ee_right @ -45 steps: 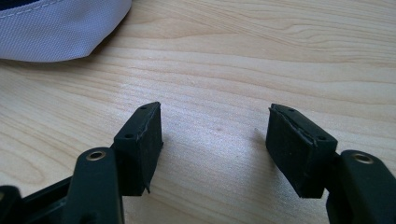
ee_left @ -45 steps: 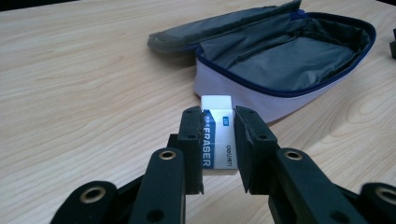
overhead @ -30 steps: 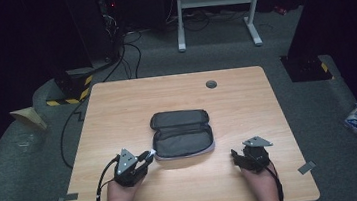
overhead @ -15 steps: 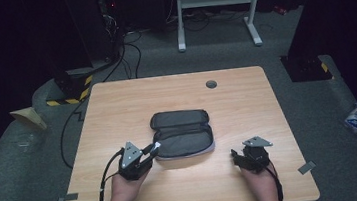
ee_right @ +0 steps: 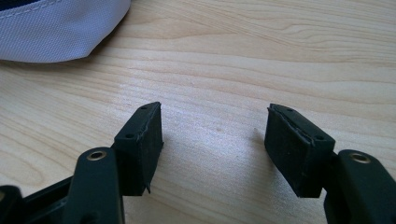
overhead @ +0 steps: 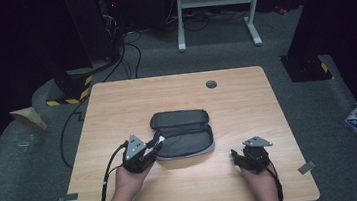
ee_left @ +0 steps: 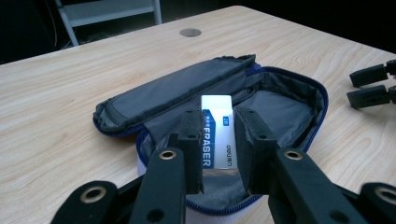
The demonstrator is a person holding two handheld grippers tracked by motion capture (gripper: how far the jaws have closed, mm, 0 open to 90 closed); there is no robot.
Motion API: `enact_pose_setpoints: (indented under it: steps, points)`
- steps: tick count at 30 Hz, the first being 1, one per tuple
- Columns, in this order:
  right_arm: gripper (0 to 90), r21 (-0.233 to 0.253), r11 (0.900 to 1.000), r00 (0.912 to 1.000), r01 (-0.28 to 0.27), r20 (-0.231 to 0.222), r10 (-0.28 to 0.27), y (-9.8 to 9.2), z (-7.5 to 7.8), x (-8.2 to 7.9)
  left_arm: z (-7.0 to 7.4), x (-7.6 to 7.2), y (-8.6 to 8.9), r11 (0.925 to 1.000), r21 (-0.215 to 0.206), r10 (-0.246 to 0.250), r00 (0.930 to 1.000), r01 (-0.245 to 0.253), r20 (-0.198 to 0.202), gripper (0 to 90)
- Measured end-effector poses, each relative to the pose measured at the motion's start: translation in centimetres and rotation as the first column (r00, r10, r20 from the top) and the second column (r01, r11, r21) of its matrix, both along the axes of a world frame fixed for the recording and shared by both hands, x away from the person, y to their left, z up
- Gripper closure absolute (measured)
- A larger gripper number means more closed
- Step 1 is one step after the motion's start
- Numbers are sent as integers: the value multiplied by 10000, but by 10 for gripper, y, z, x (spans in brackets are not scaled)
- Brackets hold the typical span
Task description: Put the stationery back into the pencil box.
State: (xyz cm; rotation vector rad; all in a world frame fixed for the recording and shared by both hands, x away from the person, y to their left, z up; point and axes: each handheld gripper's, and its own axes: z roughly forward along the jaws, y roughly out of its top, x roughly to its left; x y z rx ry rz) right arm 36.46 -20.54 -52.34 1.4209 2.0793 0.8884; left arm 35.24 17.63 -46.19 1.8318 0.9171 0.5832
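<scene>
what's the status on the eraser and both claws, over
Left claw shut on eraser, over the open pencil case. Right claw open, empty, low over table. Nothing in the way.

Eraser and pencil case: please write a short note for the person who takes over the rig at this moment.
Left gripper: shut on the eraser, held over the open pencil case.
Right gripper: open, low over the bare table, right of the case.
Done: case unzipped, eraser gripped.
Left: lower the eraser into the case, release it, probably zip the case.
</scene>
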Motion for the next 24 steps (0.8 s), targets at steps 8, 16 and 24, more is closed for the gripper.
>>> enact_pose_setpoints:
  steps: [8, 16, 24]
  points:
    - [368, -1, 10000, 10000, 2, -5, -2, 0, 0, 0, 1, 8, -5, 9999, -168, -44, 9997, 40, -228, 730]
    - [368, 14, 10000, 10000, 12, -17, -12, 0, 0, 0, 3, 15, -12, 9999, -68, -116, 9992, 113, -385, 730]
    - [368, -16, 10000, 10000, -19, 4, 19, 0, 0, 0, 1, 19, -14, 9999, 17, -138, 9984, 139, -549, 730]
